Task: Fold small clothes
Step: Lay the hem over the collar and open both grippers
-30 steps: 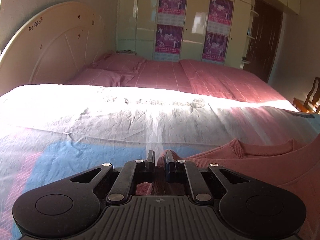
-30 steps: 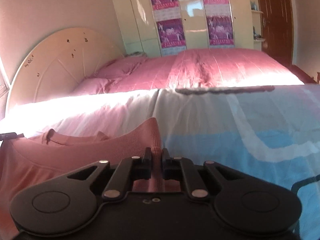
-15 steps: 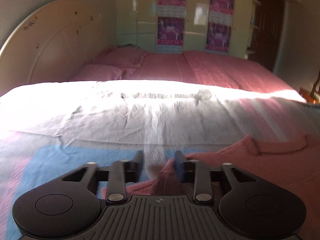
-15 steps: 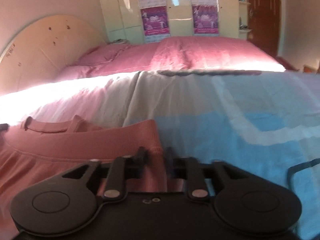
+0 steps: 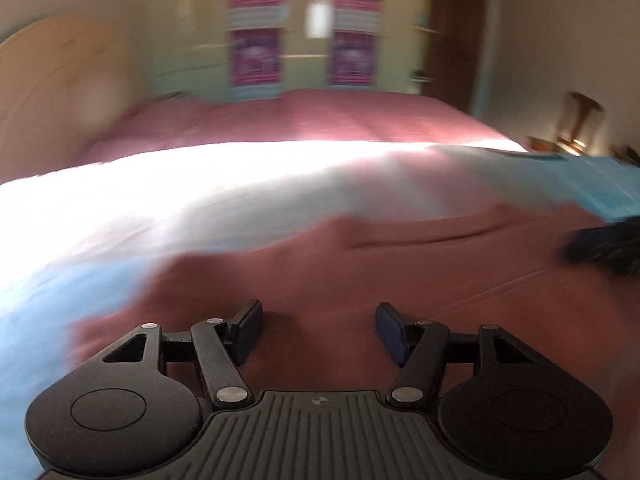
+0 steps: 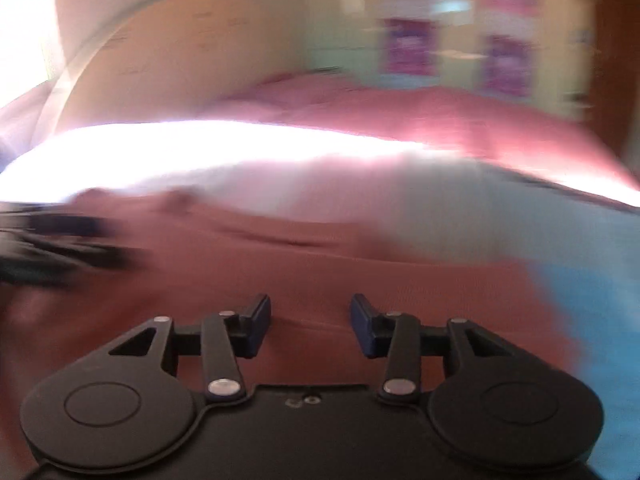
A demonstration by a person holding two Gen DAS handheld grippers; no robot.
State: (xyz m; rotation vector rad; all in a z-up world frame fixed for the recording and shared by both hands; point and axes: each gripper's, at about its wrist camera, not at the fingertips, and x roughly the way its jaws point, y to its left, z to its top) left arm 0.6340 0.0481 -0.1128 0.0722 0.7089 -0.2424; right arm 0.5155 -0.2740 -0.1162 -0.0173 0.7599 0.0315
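A salmon-pink knit sweater (image 5: 400, 272) lies spread on the bed, its neckline towards the far side. My left gripper (image 5: 318, 320) hangs just above the sweater with its jaws opening wide and nothing pinched between the pads. My right gripper (image 6: 310, 312) is open over the same sweater (image 6: 360, 280), also holding nothing. Each view shows the other gripper as a dark blur: the right gripper (image 5: 600, 248) at the right edge, the left gripper (image 6: 52, 248) at the left edge. Both views are smeared by motion.
The sweater rests on a pale quilt with blue patches (image 5: 72, 288) (image 6: 592, 300), brightly sunlit further back. Beyond it are pink bedding (image 5: 320, 120), a curved headboard (image 5: 52, 92), a wardrobe with posters (image 5: 304, 40), a dark door (image 5: 456, 40) and a wooden chair (image 5: 580, 120).
Both grippers were shut on the sweater's edge and have let go and opened. The left one swung right and the right one left, so each now sits over the garment.
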